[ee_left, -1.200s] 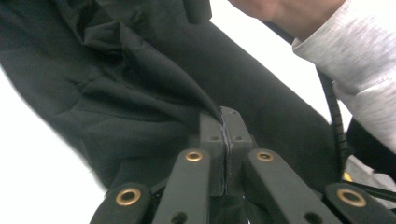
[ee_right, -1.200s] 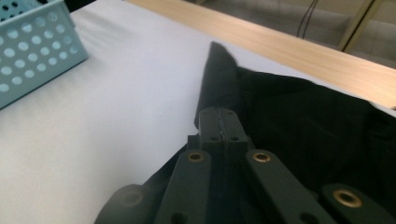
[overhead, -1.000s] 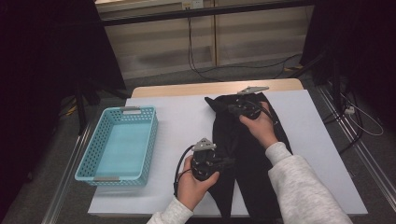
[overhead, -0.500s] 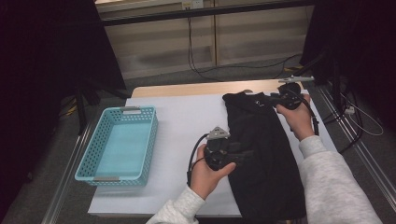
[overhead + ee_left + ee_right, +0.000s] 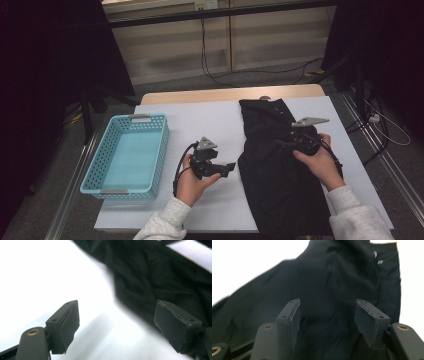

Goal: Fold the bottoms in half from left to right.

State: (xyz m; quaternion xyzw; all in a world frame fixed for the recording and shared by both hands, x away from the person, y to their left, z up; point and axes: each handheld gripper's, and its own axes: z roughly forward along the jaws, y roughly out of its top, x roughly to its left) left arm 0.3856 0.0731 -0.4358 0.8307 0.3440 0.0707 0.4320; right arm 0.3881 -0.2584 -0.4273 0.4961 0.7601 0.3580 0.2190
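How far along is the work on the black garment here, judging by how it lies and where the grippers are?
Done: the black garment lies spread lengthwise on the white table. In hand: nothing is gripped. The left gripper hangs open beside its left edge and the right gripper open over its upper part, both jaws having just opened. Left: any folding, and probably moving it to the empty teal basket.

The basket [image 5: 127, 155] lies left of the garment [image 5: 280, 175] on the table [image 5: 210, 125].
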